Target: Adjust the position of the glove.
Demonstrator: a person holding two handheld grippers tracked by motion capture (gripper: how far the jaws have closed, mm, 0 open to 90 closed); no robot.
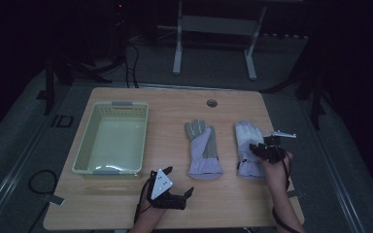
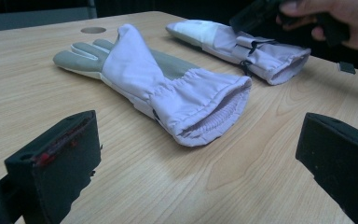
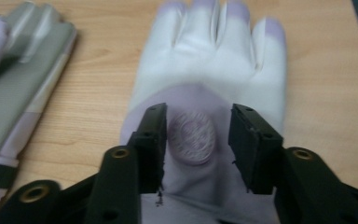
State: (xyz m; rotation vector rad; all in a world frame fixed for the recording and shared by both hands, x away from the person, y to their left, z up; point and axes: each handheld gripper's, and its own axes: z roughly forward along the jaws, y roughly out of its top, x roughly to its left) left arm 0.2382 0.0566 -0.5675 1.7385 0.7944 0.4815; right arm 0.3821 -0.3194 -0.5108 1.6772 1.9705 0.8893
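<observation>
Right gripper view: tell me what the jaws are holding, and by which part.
Nothing is held. The right gripper hangs over the back of the right-hand glove, jaws open astride its round patch. The left gripper is open and empty too.

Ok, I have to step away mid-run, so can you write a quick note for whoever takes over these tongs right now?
Left tongs: open, holding nothing, low over the wooden table near its front edge.
Right tongs: open, poised over the back of the right pale lilac fabric glove, straddling its round patch; no grip yet.
The left lilac-and-grey glove lies flat beside it.
The pale green plastic basket at the table's left holds nothing.
Done: no glove moved.
Left: probably grasp each glove and put it in the basket.
</observation>
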